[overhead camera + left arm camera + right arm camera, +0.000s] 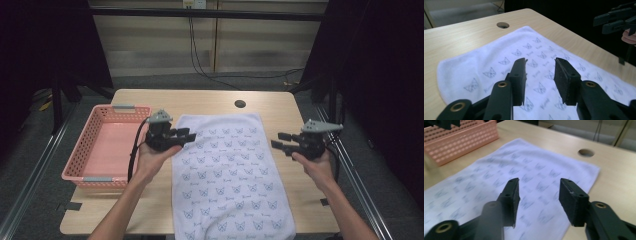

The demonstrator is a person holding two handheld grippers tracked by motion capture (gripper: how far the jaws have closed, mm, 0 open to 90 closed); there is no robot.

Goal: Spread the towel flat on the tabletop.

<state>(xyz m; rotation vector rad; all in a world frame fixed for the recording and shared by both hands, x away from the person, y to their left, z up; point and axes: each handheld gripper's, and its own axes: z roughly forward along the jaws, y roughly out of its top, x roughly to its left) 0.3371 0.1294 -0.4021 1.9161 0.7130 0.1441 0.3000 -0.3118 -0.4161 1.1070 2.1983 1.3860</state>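
so there's a white towel [227, 172] with little blue cat-face prints spread flat down the middle of the wooden table [145, 100], its near end hanging over the near edge. the left gripper [186, 137] hovers over the towel's far left corner, jaws apart with nothing between them. the right gripper [280, 140] is held off the towel's right edge over bare wood, jaws also apart and holding nothing, pointing left toward the cloth. a pink plastic basket [82, 160] sits just left of the towel, close beside the left hand [157, 155]. there's a round cable hole [240, 104] in the table just past the towel's far edge. nothing lies on top of the towel.
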